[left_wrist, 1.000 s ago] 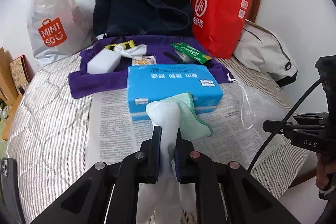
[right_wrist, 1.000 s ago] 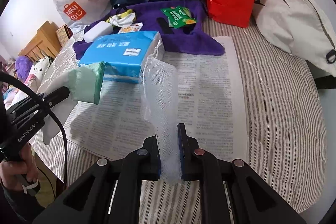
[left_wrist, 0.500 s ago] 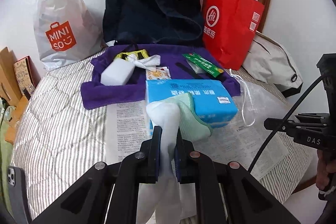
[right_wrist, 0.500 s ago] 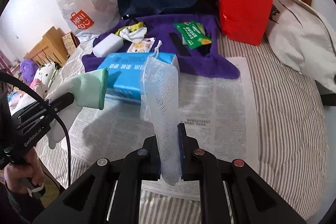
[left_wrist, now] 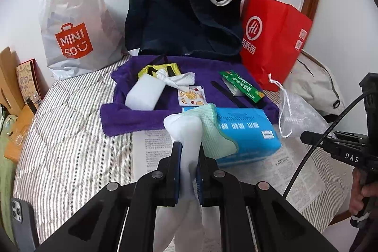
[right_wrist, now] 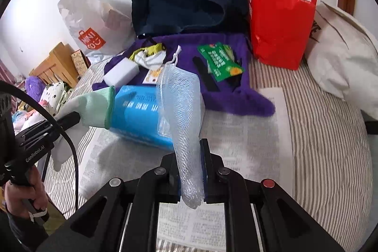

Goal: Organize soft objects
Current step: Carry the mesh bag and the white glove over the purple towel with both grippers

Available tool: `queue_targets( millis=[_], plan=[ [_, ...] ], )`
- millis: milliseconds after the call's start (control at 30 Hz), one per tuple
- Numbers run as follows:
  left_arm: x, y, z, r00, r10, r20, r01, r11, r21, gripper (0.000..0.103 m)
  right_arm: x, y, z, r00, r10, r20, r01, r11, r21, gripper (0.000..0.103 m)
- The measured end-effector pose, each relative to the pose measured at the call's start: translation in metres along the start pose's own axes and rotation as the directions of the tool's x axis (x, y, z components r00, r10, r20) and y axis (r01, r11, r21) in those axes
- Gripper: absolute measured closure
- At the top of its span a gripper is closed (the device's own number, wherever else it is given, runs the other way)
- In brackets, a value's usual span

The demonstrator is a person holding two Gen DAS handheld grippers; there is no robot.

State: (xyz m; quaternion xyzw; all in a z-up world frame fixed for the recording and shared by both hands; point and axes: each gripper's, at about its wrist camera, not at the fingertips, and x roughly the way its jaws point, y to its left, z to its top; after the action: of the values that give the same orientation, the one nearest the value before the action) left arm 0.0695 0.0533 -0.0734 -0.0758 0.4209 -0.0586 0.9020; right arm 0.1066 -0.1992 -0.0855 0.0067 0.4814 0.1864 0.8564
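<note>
Left gripper (left_wrist: 187, 157) clamped on a white glove with a pale green cuff (left_wrist: 189, 134), held above the newspaper (left_wrist: 153, 148) on the striped bed (left_wrist: 66, 134), cuff drooping toward the blue tissue pack (left_wrist: 245, 131). Right gripper (right_wrist: 191, 157) closed on a white mesh pouch (right_wrist: 182, 100), which stands up from the jaws in front of the same pack. Behind it, a purple towel (left_wrist: 132, 119) carries a white sponge block (left_wrist: 145, 92), a green packet (left_wrist: 241, 84) and small sachets; bags line the wall.
</note>
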Motion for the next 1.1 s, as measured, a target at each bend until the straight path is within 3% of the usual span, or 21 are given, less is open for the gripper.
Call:
queue_targets(
  millis=[633,1100],
  plan=[
    [0.012,0.016,0.057,0.999,0.032,0.034,-0.032,0.999,-0.005,0.092,0.02,-0.01,0.043,0.999,-0.007,0.044,0.008,1.0,-0.017,0.091],
    [0.04,0.032,0.096,0.999,0.037,0.034,-0.036,0.999,-0.016,0.092,0.065,0.004,0.088,0.999,0.021,0.033,-0.018,0.997,-0.079,0.091]
  ],
)
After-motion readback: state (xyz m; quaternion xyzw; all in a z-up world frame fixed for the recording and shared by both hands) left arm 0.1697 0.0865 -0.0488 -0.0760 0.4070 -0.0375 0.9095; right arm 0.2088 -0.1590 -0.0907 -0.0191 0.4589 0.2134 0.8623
